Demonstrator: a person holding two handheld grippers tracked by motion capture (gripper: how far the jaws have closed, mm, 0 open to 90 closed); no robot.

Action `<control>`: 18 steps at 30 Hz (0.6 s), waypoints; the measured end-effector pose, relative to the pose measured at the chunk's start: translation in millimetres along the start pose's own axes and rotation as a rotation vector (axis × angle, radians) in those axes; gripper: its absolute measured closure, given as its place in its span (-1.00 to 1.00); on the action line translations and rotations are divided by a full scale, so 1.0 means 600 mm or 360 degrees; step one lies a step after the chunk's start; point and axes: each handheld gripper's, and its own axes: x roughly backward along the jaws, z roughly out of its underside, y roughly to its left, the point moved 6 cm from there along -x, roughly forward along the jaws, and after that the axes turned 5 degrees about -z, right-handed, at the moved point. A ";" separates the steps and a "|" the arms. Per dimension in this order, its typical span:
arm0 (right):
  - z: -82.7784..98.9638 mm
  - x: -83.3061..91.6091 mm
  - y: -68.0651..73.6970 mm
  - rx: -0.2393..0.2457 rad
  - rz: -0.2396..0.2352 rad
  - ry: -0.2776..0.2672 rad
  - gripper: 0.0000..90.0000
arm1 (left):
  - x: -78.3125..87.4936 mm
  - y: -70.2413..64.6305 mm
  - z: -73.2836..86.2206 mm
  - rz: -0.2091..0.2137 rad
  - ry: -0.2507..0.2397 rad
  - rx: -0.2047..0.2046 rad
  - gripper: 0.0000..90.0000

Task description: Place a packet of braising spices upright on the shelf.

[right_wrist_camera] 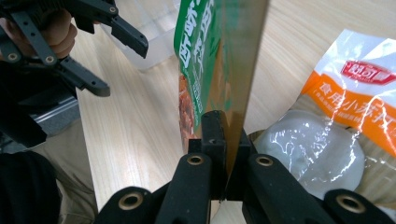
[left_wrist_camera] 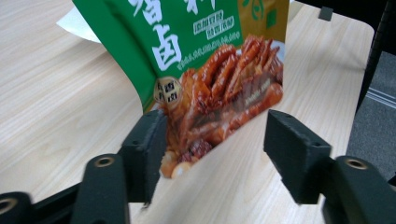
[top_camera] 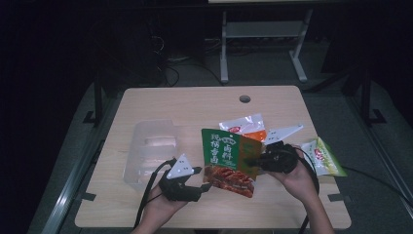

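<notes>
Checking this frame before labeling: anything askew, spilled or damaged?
Nothing spilled or torn. The green snack pouch is off the table, tilted, pinched at one edge by the right claw; its lower corner sits between the open jaws of the left claw. The orange-and-clear pouch and light green pouch lie flat beside the clear plastic bin.

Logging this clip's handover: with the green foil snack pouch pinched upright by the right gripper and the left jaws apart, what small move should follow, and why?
Probably carry the green foil snack pouch left toward the clear plastic bin. The right gripper is clamped on its edge, while the left gripper stands open, pads not pressing the pouch's lower corner.
</notes>
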 end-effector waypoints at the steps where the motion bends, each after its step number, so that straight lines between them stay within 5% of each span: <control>1: -0.002 0.001 0.001 0.0005 0.0010 0.0004 1.00 | 0.001 -0.001 0.002 0.0004 0.0003 -0.0004 -0.21; 18: -0.048 0.001 0.013 0.0021 -0.0016 0.0022 1.00 | 0.025 -0.001 0.021 0.0056 -0.0063 -0.0039 -0.42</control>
